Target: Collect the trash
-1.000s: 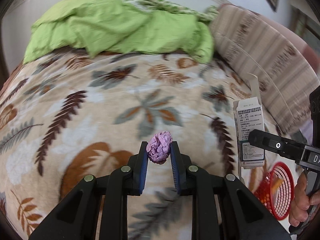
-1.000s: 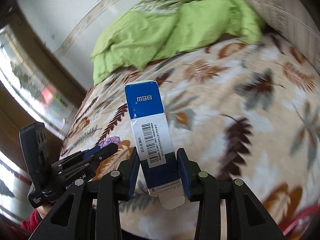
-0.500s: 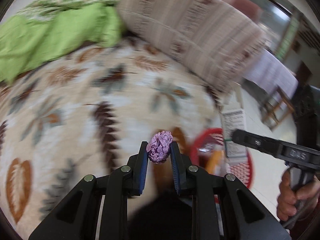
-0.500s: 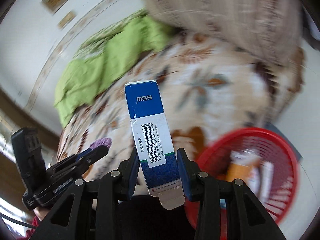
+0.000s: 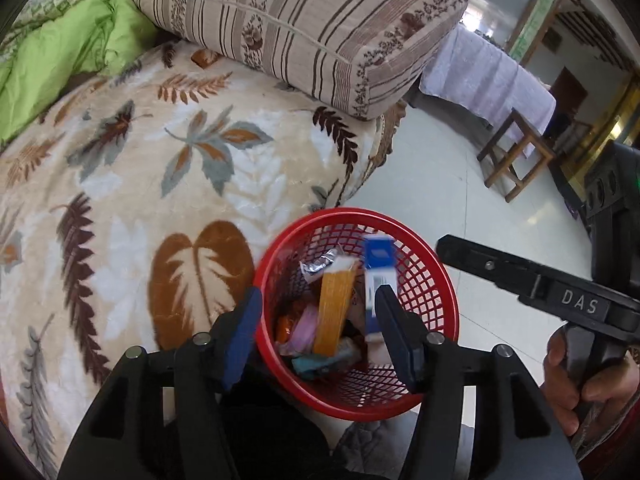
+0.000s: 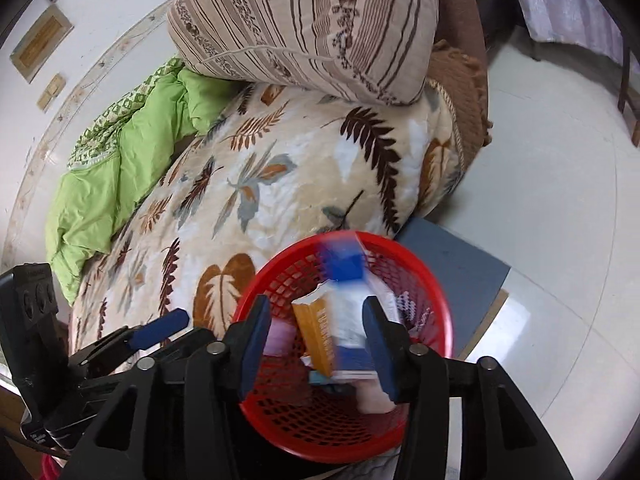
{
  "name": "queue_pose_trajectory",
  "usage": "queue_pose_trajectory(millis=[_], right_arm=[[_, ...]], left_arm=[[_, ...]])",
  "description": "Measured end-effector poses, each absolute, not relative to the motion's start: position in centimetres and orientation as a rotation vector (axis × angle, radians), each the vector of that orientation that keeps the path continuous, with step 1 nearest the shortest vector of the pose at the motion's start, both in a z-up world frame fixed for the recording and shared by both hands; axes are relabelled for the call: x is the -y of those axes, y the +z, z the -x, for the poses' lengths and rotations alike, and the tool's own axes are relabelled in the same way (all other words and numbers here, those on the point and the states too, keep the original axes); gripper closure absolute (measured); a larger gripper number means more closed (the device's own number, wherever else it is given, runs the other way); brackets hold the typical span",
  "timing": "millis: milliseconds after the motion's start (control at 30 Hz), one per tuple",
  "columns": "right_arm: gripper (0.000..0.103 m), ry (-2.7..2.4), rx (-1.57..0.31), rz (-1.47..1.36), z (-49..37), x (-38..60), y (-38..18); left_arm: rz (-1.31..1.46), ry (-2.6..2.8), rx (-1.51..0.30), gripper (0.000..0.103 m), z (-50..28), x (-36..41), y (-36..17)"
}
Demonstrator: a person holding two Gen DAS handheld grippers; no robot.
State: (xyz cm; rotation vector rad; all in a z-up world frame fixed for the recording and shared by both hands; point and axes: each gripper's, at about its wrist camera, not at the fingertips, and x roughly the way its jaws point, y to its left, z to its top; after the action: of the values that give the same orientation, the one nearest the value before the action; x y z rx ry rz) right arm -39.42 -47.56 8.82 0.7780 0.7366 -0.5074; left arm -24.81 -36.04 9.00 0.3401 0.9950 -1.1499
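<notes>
A red mesh basket [image 5: 340, 213] [image 6: 400, 248] stands on the floor against the bed's edge, with trash inside. My left gripper [image 5: 318, 320] hangs over it, jaws opening and nothing between them. A pink-purple lump [image 5: 302, 330] lies among the trash below. My right gripper [image 6: 316, 320] is also over the basket with its jaws opening. The blue-and-white carton [image 6: 348, 308] [image 5: 378, 276] is blurred and loose between its fingers, dropping into the basket. An orange box [image 5: 334, 312] [image 6: 316, 336] stands upright inside. In the left wrist view the right gripper [image 5: 520, 276] reaches in from the right.
The bed carries a leaf-patterned blanket [image 5: 160, 200], a striped pillow [image 5: 300, 32] and a green quilt [image 5: 60, 60]. A blue mat [image 6: 452, 272] lies on the white floor beside the basket. A wooden stool [image 5: 516, 152] stands further off. A person's hand [image 5: 576, 380] holds the right gripper.
Both grippers swung from over the bed to above the red basket. The left jaws spread and let the purple wad go. The right jaws spread and the carton is falling.
</notes>
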Motion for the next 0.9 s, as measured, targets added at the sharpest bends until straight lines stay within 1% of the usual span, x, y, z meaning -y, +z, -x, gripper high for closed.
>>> queue_pose_trajectory(millis=[67, 100, 133, 167, 200, 233, 267, 333, 467, 600, 900], right_arm=[[0.049, -0.524, -0.717, -0.739, 39.9, 47.1, 9.6], [0.045, -0.533, -0.710, -0.718, 39.9, 46.6, 10.1], [0.043, -0.546, -0.707, -0.695, 39.8, 46.2, 10.4], [0.039, -0.581, -0.703, -0.651, 39.7, 45.2, 11.1], [0.032, -0.613, -0.699, -0.618, 39.7, 44.4, 11.6], [0.027, -0.650, -0.690, -0.586, 39.6, 43.4, 12.1], [0.021, -0.673, -0.681, -0.568, 39.5, 42.6, 12.5], [0.018, -0.732, -0.659, -0.525, 39.2, 40.6, 13.2], [0.007, -0.903, -0.655, -0.488, 38.4, 37.5, 13.9], [0.007, -0.930, -0.606, -0.463, 38.5, 34.6, 14.3], [0.007, -0.927, -0.639, -0.398, 37.9, 31.9, 14.9]], left_arm=[[-0.335, -1.110, -0.938, 0.044, 24.6, 34.8, 10.0], [-0.332, -1.092, -0.910, 0.041, 24.5, 34.2, 10.6], [-0.327, -1.062, -0.872, 0.035, 24.3, 33.1, 11.2], [-0.325, -1.030, -0.834, 0.032, 24.3, 32.1, 11.9], [-0.323, -0.997, -0.793, 0.028, 24.2, 31.0, 12.5], [-0.323, -0.968, -0.758, 0.026, 24.2, 29.9, 13.1], [-0.322, -0.948, -0.737, 0.025, 24.1, 29.0, 13.4], [-0.321, -0.890, -0.691, 0.019, 23.9, 26.5, 14.1], [-0.334, -0.749, -0.632, 0.014, 23.9, 21.5, 14.5], [-0.317, -0.666, -0.614, 0.009, 23.8, 17.7, 14.7], [-0.273, -0.598, -0.588, 0.009, 23.7, 14.6, 15.0]])
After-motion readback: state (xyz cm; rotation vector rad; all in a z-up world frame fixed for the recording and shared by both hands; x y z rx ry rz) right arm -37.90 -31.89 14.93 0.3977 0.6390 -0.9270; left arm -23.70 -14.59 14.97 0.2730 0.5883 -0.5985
